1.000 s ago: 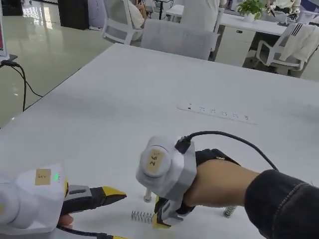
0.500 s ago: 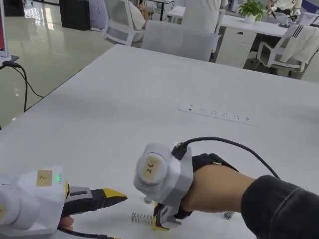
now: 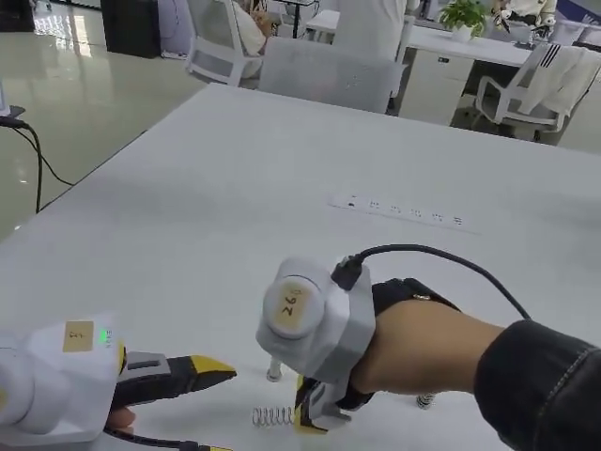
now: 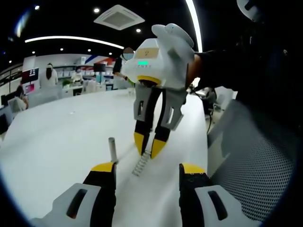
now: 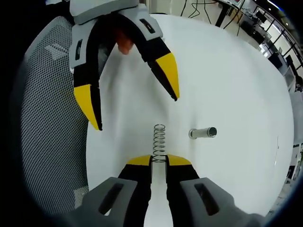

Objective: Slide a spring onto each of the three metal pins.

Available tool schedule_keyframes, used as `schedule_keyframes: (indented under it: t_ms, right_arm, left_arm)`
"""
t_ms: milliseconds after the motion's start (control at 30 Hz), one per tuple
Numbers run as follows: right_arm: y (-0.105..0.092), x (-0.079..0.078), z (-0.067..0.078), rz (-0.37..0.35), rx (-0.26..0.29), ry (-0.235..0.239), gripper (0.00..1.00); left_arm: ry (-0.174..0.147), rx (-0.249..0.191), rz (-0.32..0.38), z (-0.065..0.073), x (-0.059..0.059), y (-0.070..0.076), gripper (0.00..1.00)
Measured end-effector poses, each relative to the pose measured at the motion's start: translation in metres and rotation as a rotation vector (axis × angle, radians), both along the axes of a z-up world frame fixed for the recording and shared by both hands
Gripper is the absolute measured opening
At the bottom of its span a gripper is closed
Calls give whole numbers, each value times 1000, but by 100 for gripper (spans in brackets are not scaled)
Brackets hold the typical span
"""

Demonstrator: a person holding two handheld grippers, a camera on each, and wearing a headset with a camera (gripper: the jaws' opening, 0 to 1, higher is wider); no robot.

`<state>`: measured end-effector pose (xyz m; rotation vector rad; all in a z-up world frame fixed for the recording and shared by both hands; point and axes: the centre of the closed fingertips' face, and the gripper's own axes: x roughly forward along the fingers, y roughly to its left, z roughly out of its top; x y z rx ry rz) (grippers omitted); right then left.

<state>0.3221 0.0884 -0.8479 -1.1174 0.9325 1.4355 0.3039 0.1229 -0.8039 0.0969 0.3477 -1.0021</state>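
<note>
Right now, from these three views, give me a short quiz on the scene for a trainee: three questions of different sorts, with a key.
1. True or false: the left hand-held gripper is shut on the spring.
2. Multiple choice: the metal pin beside that spring is A) standing bare, B) wearing a spring, C) clamped in a hand-held gripper.
3. Fill in: the right hand-held gripper clamps the spring at one ____.
Key: 1 false, its jaws stand open. 2 A. 3 end.
</note>
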Motion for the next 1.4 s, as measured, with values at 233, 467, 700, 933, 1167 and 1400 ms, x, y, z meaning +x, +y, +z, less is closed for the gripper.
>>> schedule_keyframes:
  t_ms: [233,467,700,933,1167,1400]
  right_arm:
    - [-4,-11,16,1,37,11,8]
    - [-4,-20,32,12,71,6,8]
    - [-1,-25,42,24,86,-2,8]
    - [5,-31,49,43,102,-5,8]
    - [6,-33,53,57,103,-11,8]
    - [7,-36,55,62,110,-5,8]
  left_arm:
    - [-6,0,-15,2,-1,-3,45]
    - [-12,0,-37,3,-3,-7,40]
    - [-21,1,-58,5,-5,-11,35]
    - [-32,-1,-78,8,-6,-14,28]
    - [-53,-5,-94,12,-7,-15,22]
    - [-65,-4,-110,14,-9,-17,16]
